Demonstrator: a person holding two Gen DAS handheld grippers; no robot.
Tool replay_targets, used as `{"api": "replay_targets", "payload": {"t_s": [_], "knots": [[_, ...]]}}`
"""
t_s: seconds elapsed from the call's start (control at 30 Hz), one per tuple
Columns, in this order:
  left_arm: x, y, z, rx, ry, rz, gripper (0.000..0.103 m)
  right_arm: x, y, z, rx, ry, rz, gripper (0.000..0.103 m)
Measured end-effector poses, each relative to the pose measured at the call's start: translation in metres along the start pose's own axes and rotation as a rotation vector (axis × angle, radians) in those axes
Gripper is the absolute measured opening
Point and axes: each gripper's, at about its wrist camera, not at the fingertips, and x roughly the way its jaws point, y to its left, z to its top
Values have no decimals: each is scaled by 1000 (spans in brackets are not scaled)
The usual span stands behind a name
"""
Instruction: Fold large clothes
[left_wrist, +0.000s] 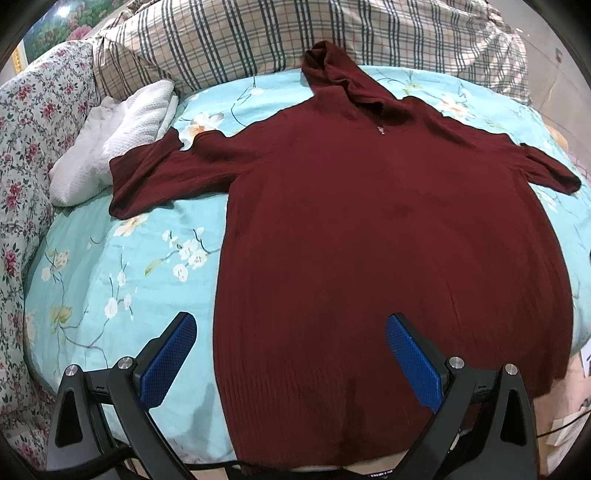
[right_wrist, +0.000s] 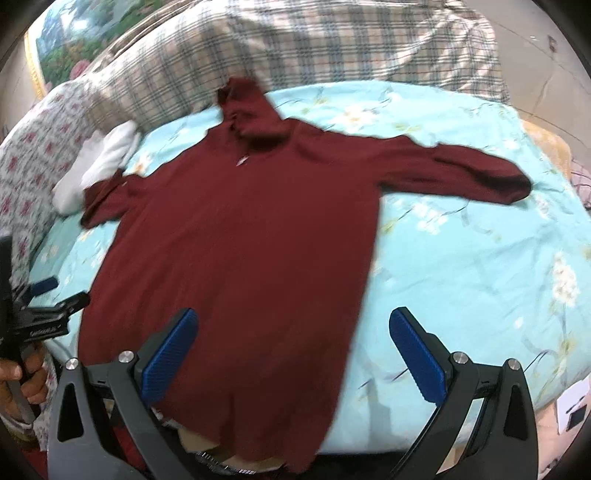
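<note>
The dark red sweater (left_wrist: 369, 229) is matt ribbed knit cloth. Under it the turquoise floral sheet (left_wrist: 122, 280) looks like smooth woven cotton. A white towel (left_wrist: 110, 144) shows a nubby waffle texture. The plaid quilt (left_wrist: 258, 37) is soft cloth. The left gripper (left_wrist: 290, 332) has 2 blue, dimpled rubbery pads (left_wrist: 168, 360) on matt black plastic arms with shiny metal bolts.

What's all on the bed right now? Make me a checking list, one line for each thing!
Surface: bed sheet, turquoise with flowers.
Job's things: dark red hooded sweater, lying flat, sleeves spread, unfolded.
Clutter: white cloth touching the sweater's sleeve; plaid blanket behind.
Grippers: left hand-held gripper open, empty; right hand-held gripper open, empty.
Cables: dark cable below the left gripper.
Surroundings: floral quilt; framed flower picture.
</note>
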Motion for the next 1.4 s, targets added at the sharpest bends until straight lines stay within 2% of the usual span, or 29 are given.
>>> {"api": "replay_targets", "payload": {"t_s": [0.07, 0.27, 0.33, 0.47, 0.57, 0.67, 0.93, 0.97, 1.03, 1.07, 1.13, 1.17, 1.3, 1.4], "knots": [[5, 0, 6, -2, 0, 6, 103, 3, -18, 13, 14, -49, -7, 99], [20, 4, 27, -16, 0, 11, 103, 14, -72, 58, 44, -90, -86, 89], [25, 4, 34, -20, 15, 9, 103, 20, -87, 72, 53, -86, -119, 80], [35, 7, 49, -37, 20, 1, 103, 40, -118, 108, 41, -104, -182, 80], [43, 10, 60, -61, 21, -11, 103, 66, -136, 129, 24, -77, -211, 80], [52, 11, 70, -73, 28, -26, 103, 98, -153, 144, 25, -28, -224, 74], [83, 6, 80, -72, 99, -27, 103, 162, -181, 155, 3, 90, -275, 73], [86, 5, 81, -70, 102, -26, 103, 165, -183, 155, 5, 95, -275, 71], [91, 3, 83, -67, 106, -25, 103, 166, -189, 155, 19, 92, -278, 52], [94, 2, 84, -68, 108, -27, 103, 166, -193, 158, 37, 87, -272, 44], [97, 1, 84, -67, 114, -32, 103, 163, -198, 160, 74, 74, -250, 16], [99, 1, 85, -67, 114, -35, 103, 160, -200, 162, 99, 63, -229, 11], [104, -1, 85, -74, 114, -57, 103, 137, -185, 165, 199, -7, -61, 8], [108, 4, 87, -112, 120, -111, 103, 125, -149, 166, 248, -45, 124, 8]]}}
